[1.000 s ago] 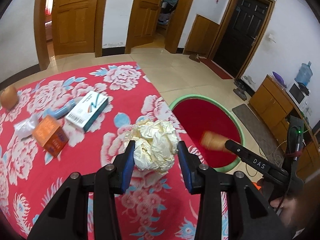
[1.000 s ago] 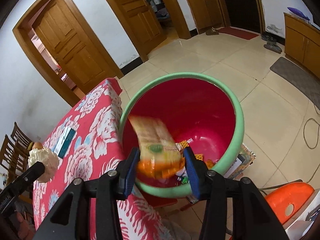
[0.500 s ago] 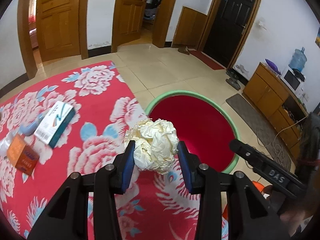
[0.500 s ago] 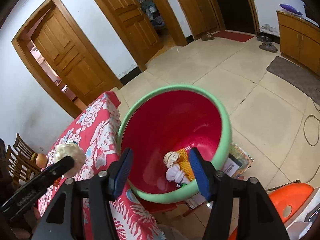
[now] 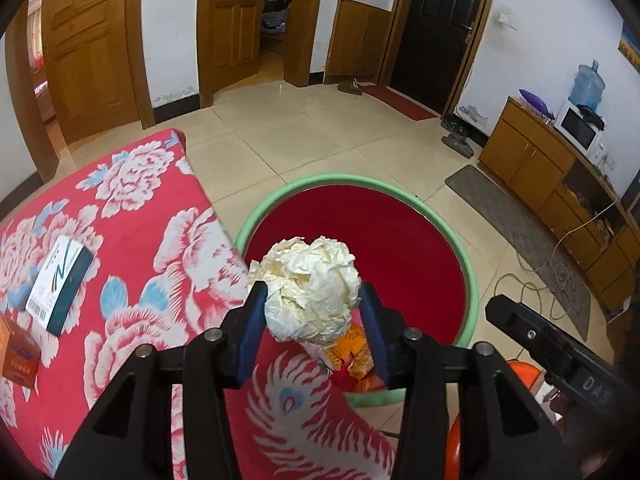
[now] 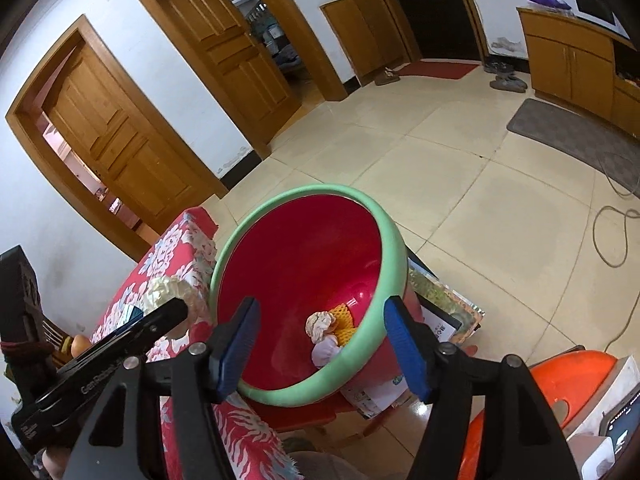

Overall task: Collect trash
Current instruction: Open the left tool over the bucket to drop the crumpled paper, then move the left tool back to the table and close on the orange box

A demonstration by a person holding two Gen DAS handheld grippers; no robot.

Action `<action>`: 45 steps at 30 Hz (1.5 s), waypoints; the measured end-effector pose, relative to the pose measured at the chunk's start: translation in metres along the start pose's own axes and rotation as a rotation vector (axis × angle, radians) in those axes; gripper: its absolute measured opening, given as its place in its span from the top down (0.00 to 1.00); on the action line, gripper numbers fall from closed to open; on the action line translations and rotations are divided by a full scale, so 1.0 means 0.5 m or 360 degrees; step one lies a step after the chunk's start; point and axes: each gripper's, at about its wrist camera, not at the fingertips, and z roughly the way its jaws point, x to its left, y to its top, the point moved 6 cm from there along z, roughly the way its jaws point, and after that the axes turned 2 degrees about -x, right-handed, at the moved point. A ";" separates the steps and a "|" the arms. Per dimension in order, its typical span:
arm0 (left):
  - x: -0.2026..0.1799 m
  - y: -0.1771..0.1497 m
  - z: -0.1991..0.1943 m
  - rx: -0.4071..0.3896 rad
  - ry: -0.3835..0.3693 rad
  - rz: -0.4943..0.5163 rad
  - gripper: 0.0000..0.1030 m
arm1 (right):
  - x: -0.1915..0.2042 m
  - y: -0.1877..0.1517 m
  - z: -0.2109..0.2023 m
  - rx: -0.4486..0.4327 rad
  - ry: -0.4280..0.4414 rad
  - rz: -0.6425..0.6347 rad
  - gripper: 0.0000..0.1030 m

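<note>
My left gripper [image 5: 312, 300] is shut on a crumpled cream paper ball [image 5: 310, 286] and holds it in the air at the near left rim of the red basin with a green rim [image 5: 470, 268]. Orange wrappers [image 5: 352, 348] lie in the basin below it. My right gripper [image 6: 322, 330] is open and empty above the basin's near rim [image 6: 390, 248]. Inside lie a crumpled wad [image 6: 320, 324], an orange wrapper [image 6: 344, 320] and a pale piece [image 6: 324, 352]. The paper ball also shows in the right wrist view [image 6: 166, 290].
The table with a red floral cloth [image 5: 132, 216] stands left of the basin. On it lie a white and teal box [image 5: 60, 280] and an orange box [image 5: 18, 354]. An orange stool [image 6: 560, 384] stands at the right. Tiled floor, a cable [image 6: 612, 236] and wooden cabinets lie beyond.
My right gripper opened and dropped its orange wrapper into the basin. My left gripper carried the paper ball rightward from over the table to the basin's rim.
</note>
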 end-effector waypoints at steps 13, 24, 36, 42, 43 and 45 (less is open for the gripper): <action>0.017 0.003 -0.025 -0.0050 0.0061 -0.0031 0.38 | 0.013 -0.004 -0.012 0.0000 0.0024 -0.0029 0.35; 0.072 -0.007 -0.083 -0.0095 0.0137 -0.0102 0.38 | 0.058 -0.021 -0.043 -0.0012 0.0074 -0.0092 0.33; 0.207 -0.035 -0.156 -0.0134 0.0323 -0.0245 0.38 | 0.138 -0.062 -0.047 0.0046 0.0157 -0.0187 0.31; 0.272 -0.049 -0.189 -0.0150 0.0415 -0.0288 0.38 | 0.165 -0.079 -0.047 0.0064 0.0174 -0.0215 0.30; 0.280 -0.052 -0.193 -0.0151 0.0427 -0.0294 0.38 | 0.169 -0.082 -0.046 0.0068 0.0176 -0.0218 0.30; 0.301 -0.058 -0.200 -0.0148 0.0454 -0.0309 0.38 | 0.174 -0.087 -0.045 0.0076 0.0176 -0.0223 0.30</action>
